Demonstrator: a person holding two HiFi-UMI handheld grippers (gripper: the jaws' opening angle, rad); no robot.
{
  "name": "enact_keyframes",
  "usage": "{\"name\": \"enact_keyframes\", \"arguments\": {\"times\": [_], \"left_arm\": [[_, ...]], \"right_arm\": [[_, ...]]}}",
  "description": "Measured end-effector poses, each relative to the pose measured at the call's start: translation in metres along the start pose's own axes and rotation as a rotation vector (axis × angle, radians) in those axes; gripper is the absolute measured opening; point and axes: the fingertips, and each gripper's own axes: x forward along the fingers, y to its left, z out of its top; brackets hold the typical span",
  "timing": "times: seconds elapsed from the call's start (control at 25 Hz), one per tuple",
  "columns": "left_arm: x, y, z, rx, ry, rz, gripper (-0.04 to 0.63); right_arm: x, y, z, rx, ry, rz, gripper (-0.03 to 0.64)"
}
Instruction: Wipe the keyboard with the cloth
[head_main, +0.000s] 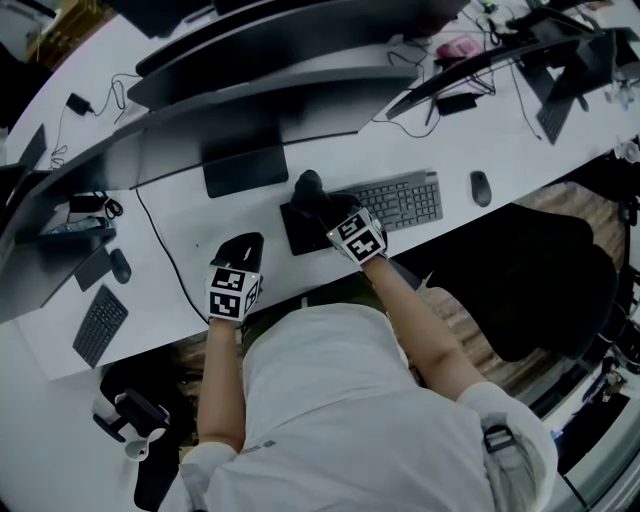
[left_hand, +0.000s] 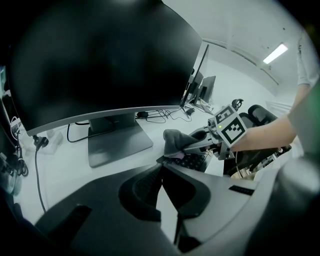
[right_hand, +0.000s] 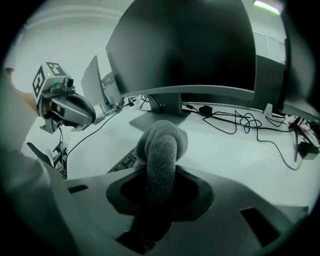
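Presently the right gripper (right_hand: 159, 200) jaws pinch the cloth (right_hand: 161, 142) at nine o'clock on the keyboard (head_main: 400, 200); the left gripper (left_hand: 161, 172) jaws seem pressed together, so the unsteadied keyboard may slide.

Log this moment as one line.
right gripper: shut on cloth, at left end of keyboard | left gripper: shut, empty, near desk edge

The person's bare left forearm (head_main: 222, 375) reaches straight forward, with the left gripper (head_main: 241, 248) held near and to the left. Its jaws are closed tip to tip with nothing between them. The right forearm (head_main: 425, 335) angles from the near right toward the far left, so the right gripper (head_main: 316, 203) sits farther out than the left one and to its right. The right gripper's jaws are clamped on a bunched grey cloth (right_hand: 161, 145), which bulges out beyond the jaw tips. The two grippers are apart.
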Motion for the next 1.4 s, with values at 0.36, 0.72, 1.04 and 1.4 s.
{"name": "enact_keyframes", "arguments": {"times": [0.36, 0.72, 1.04, 1.4], "left_arm": [[0.015, -0.027, 0.013, 0.016, 0.005, 0.009, -0.002], [0.032, -0.051, 0.021, 0.028, 0.022, 0.015, -0.002], [0.046, -0.071, 0.031, 0.040, 0.020, 0.012, -0.002], [0.061, -0.096, 0.040, 0.066, 0.030, 0.005, -0.002]], "right_arm": [[-0.028, -0.037, -0.020, 0.036, -0.011, -0.046, 0.114], [-0.055, -0.075, -0.043, 0.081, -0.013, -0.076, 0.114], [-0.081, -0.111, -0.062, 0.111, -0.025, -0.113, 0.114], [-0.114, -0.152, -0.086, 0.193, -0.054, -0.135, 0.115]]}}
